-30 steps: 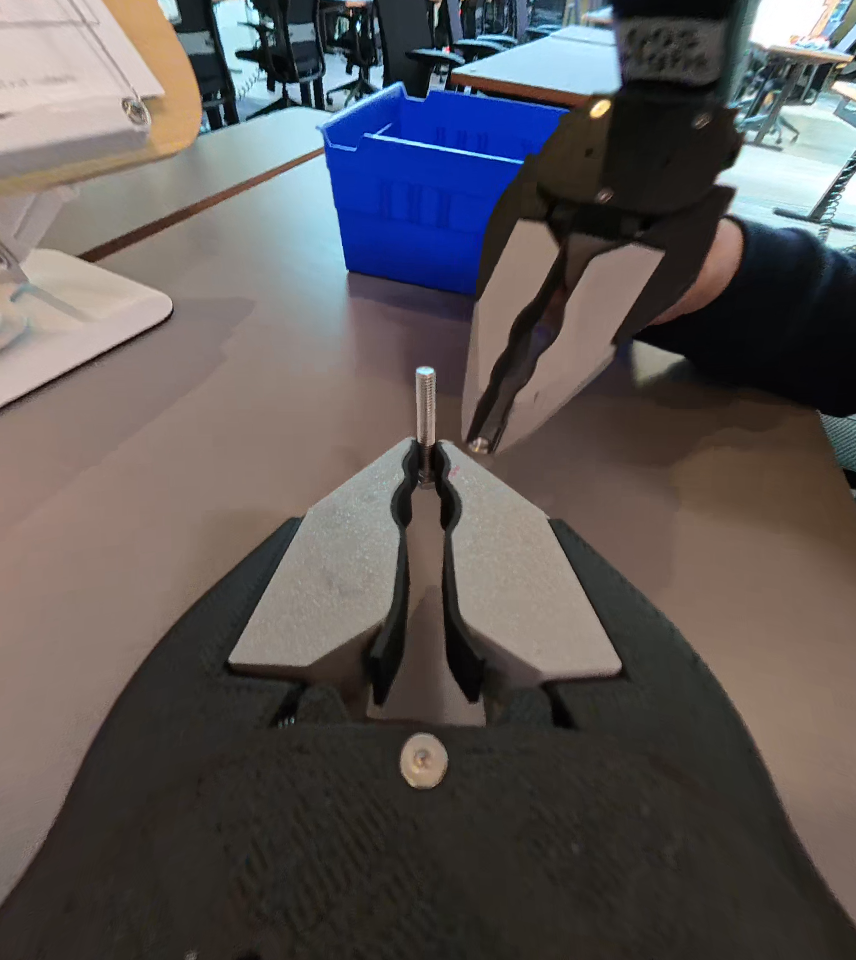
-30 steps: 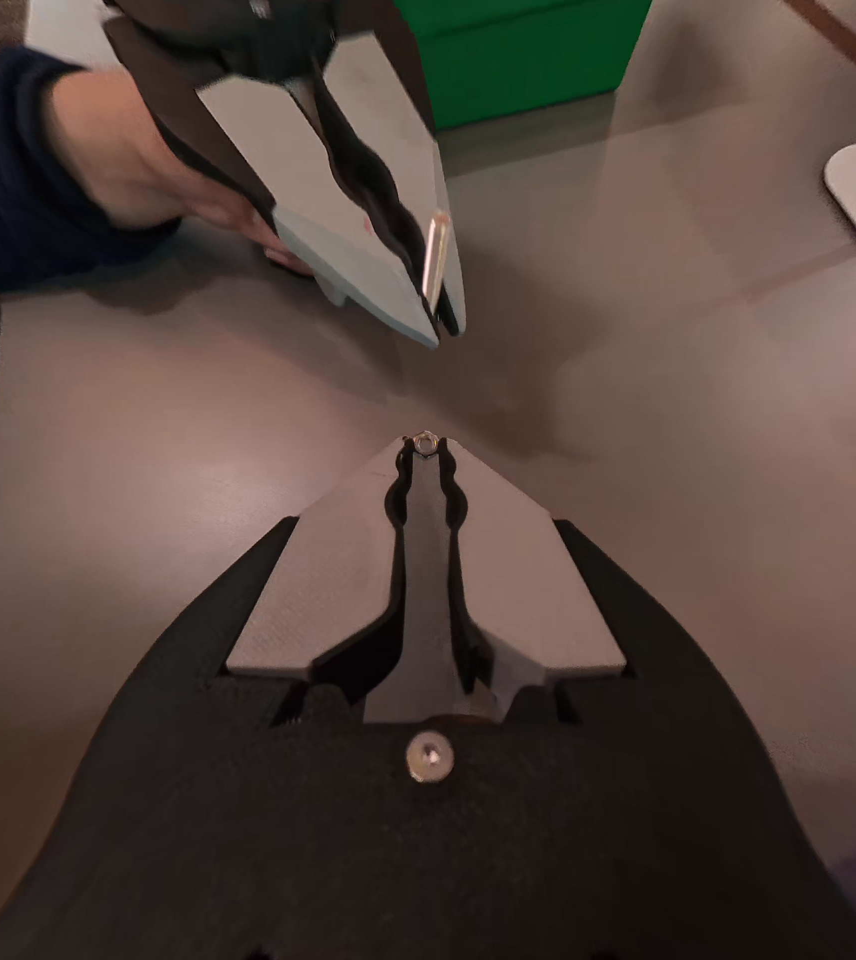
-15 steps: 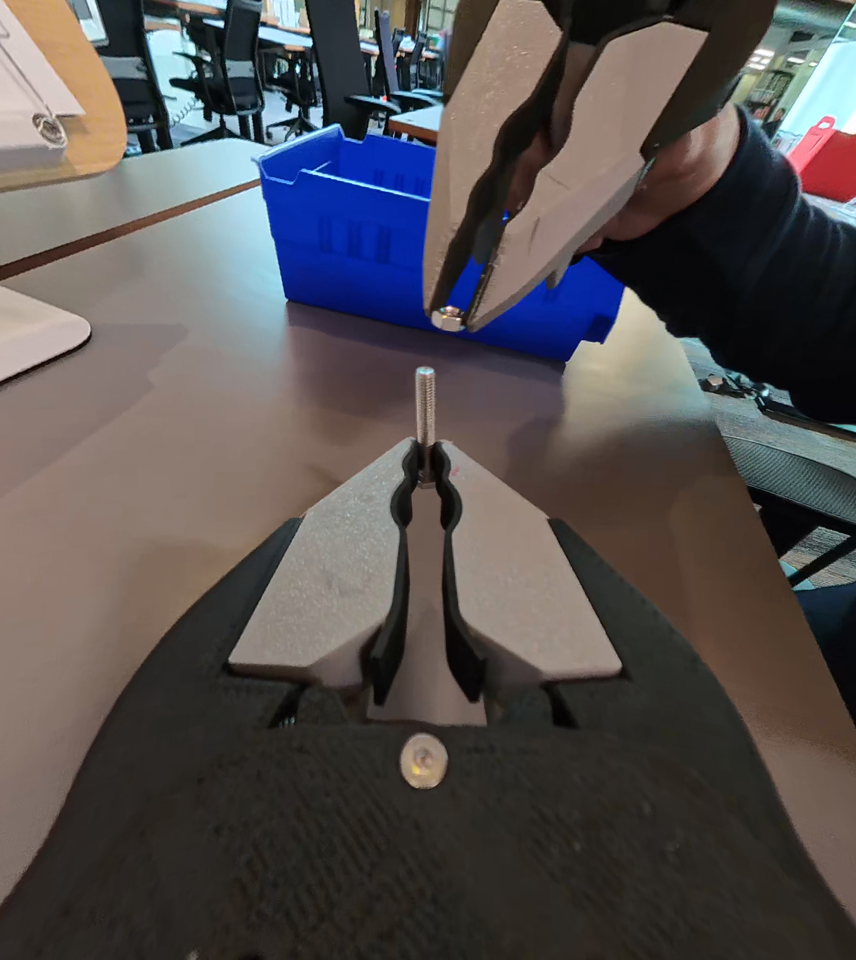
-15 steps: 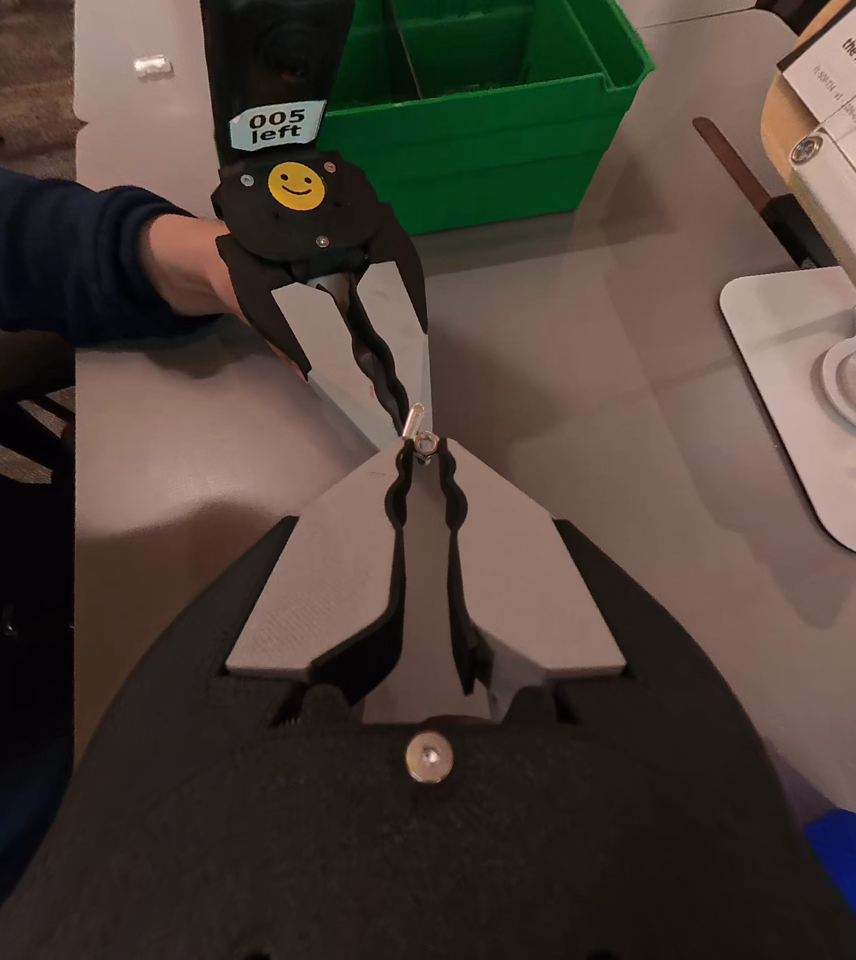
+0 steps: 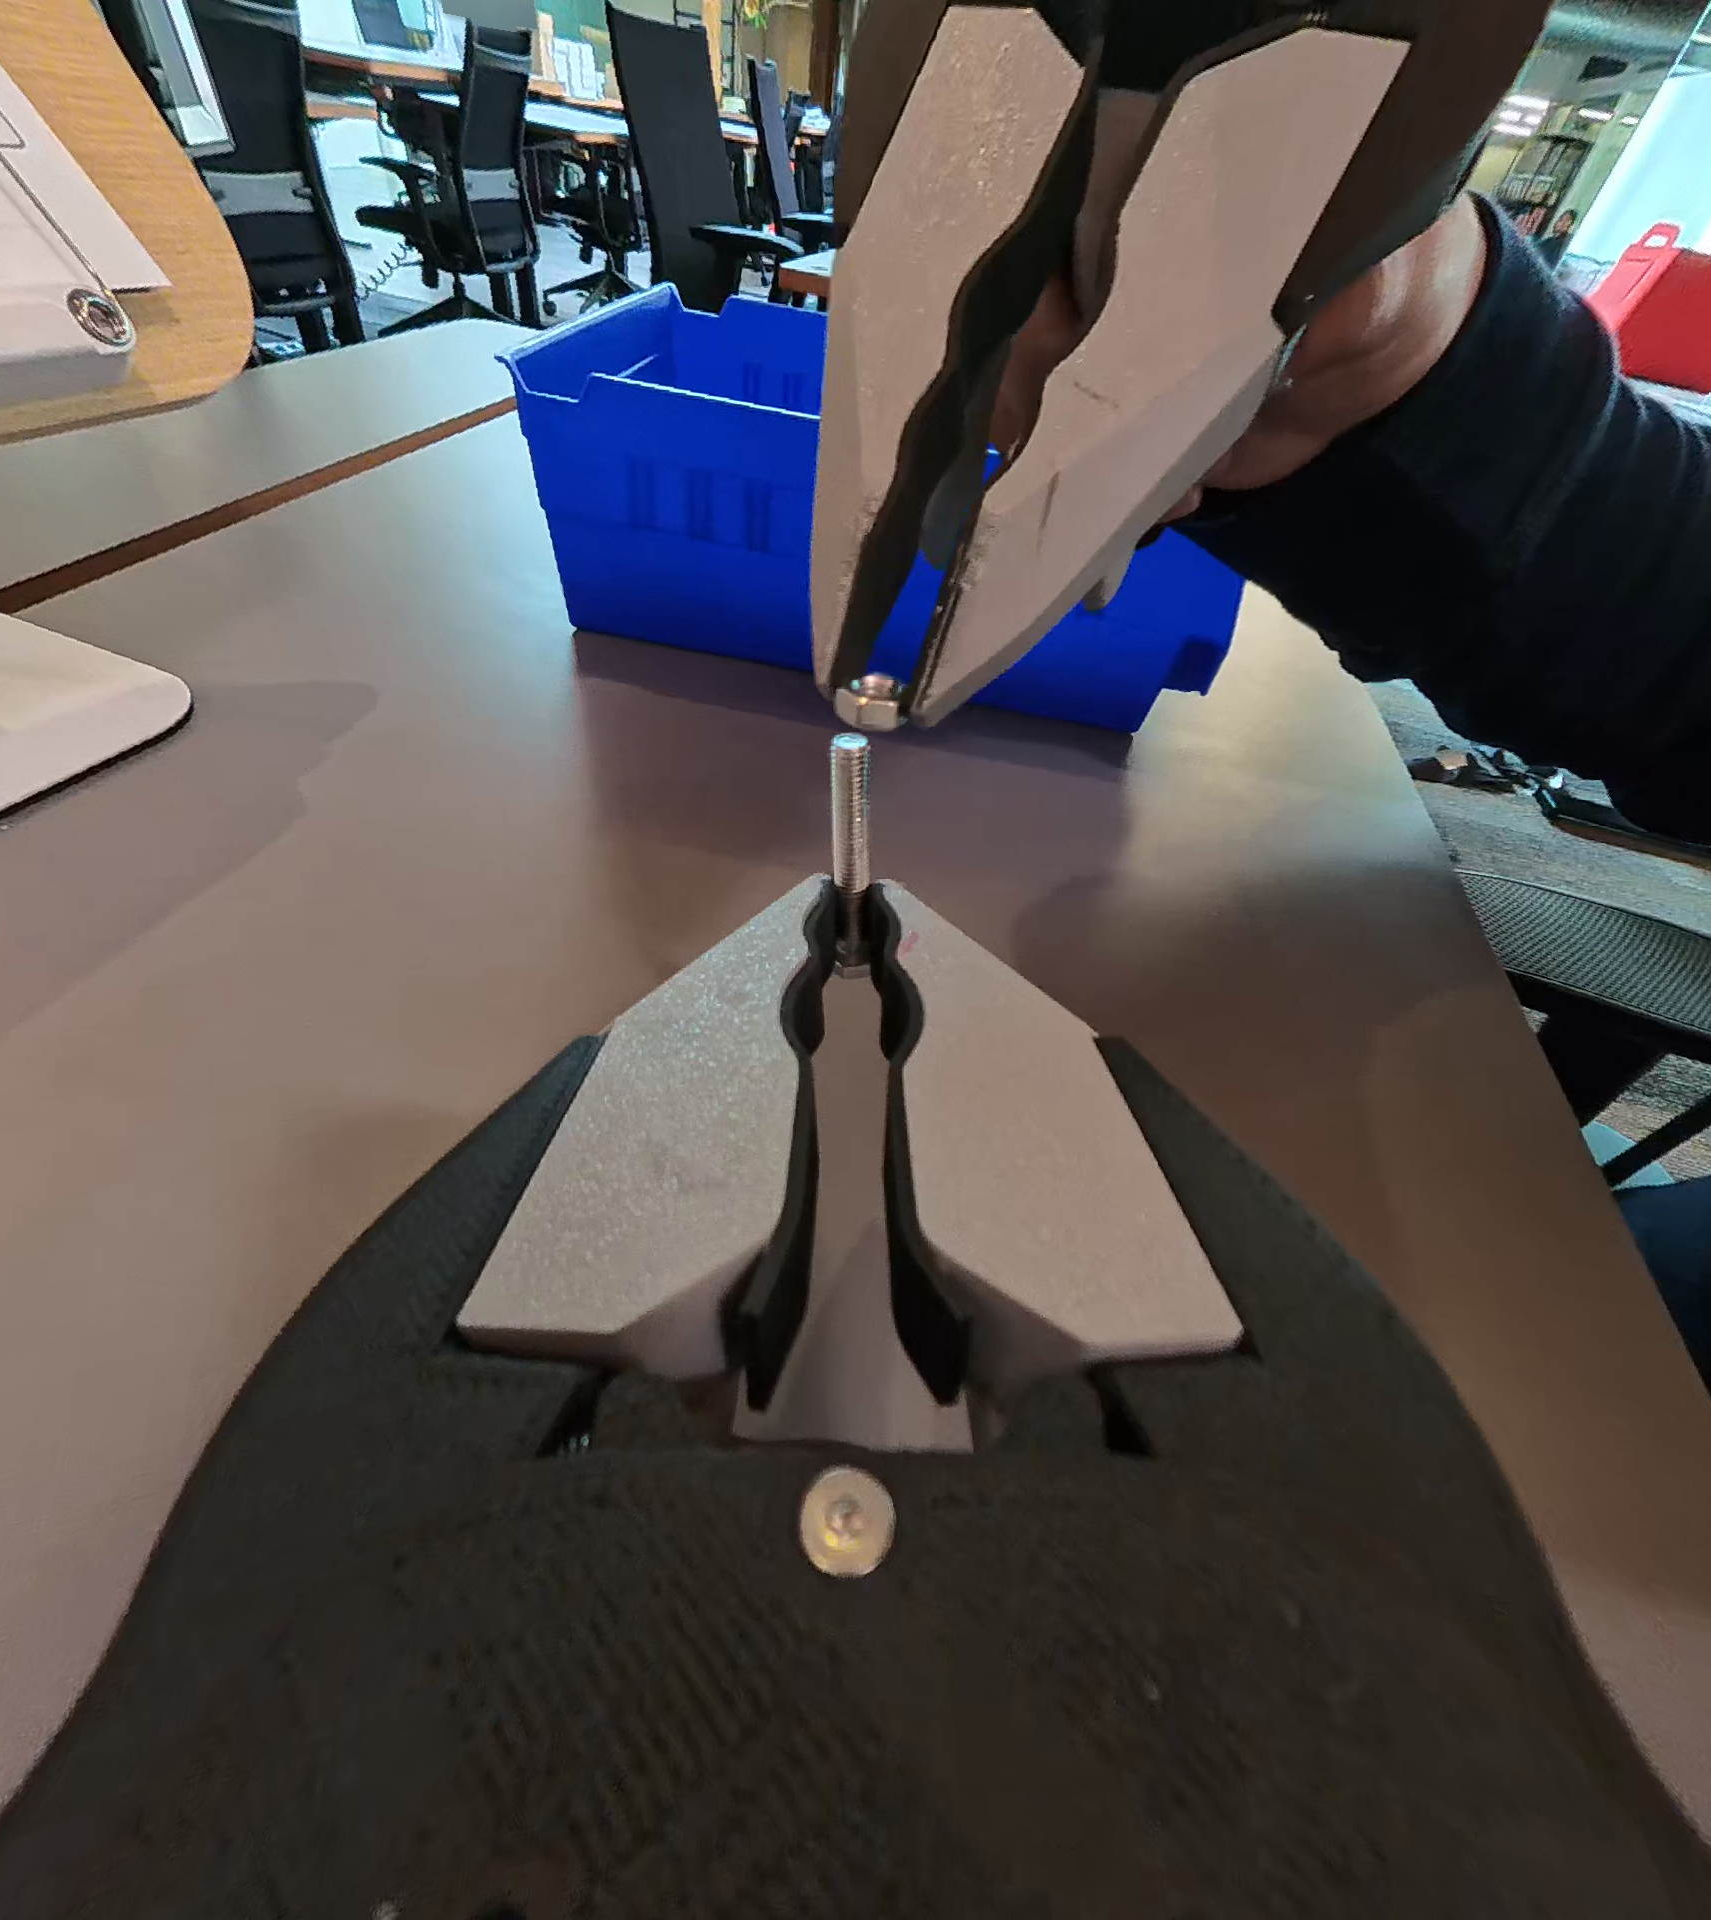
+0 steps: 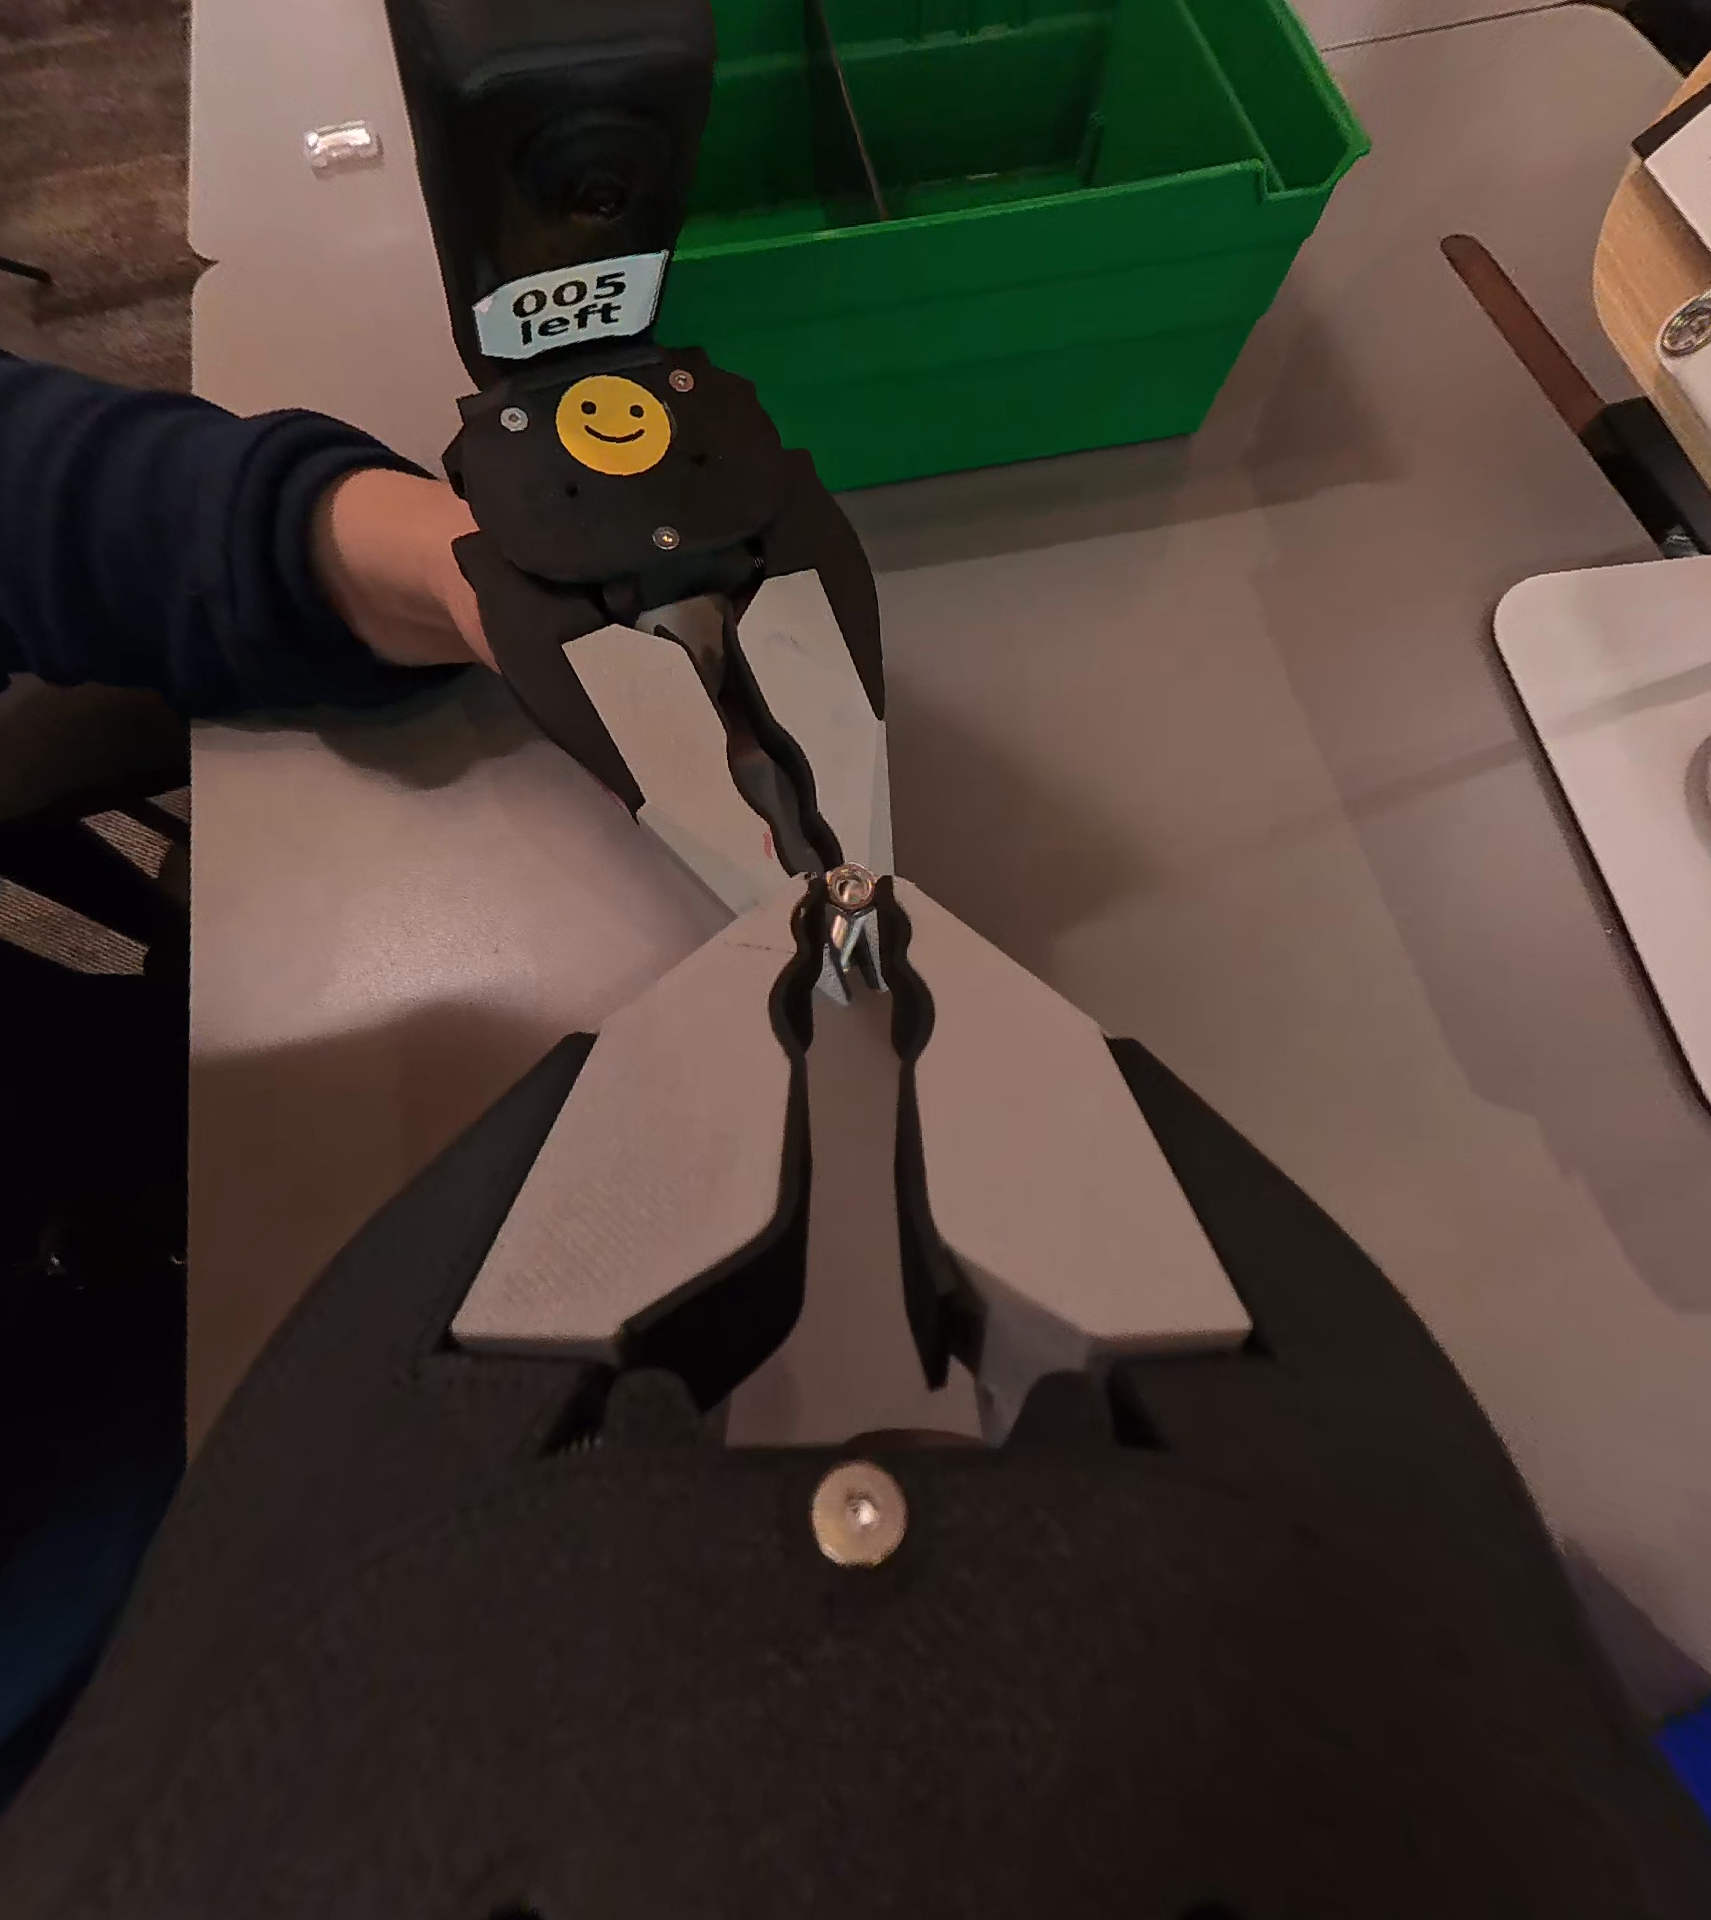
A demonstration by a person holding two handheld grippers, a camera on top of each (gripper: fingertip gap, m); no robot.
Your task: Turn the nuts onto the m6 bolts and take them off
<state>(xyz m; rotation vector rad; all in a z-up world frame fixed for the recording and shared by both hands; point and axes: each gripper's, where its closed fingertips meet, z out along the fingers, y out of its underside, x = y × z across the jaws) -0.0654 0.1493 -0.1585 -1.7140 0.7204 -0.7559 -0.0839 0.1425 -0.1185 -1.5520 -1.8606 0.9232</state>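
Note:
My left gripper (image 5: 849,914) is shut on the head end of a silver M6 bolt (image 5: 848,810), which stands upright out of its tips. My right gripper (image 5: 880,704) comes down from above and is shut on a silver hex nut (image 5: 870,702), held just above the bolt's threaded tip with a small gap. In the right wrist view the nut (image 6: 851,889) sits between my right gripper's tips (image 6: 851,904), directly over the bolt (image 6: 843,935), with the left gripper (image 6: 835,868) pointing up at it.
A blue bin (image 5: 685,499) stands behind the bolt on the grey table (image 5: 259,883). A green divided bin (image 6: 986,229) stands behind the left gripper. A white stand base (image 6: 1661,790) with a sign board lies at the side. Office chairs stand beyond the table. Some 4 centimeters of space lies between my two pairs of fingers.
My right gripper rose from table level with the nut, swung over the bolt and came down close to its tip. The left gripper kept the bolt upright.

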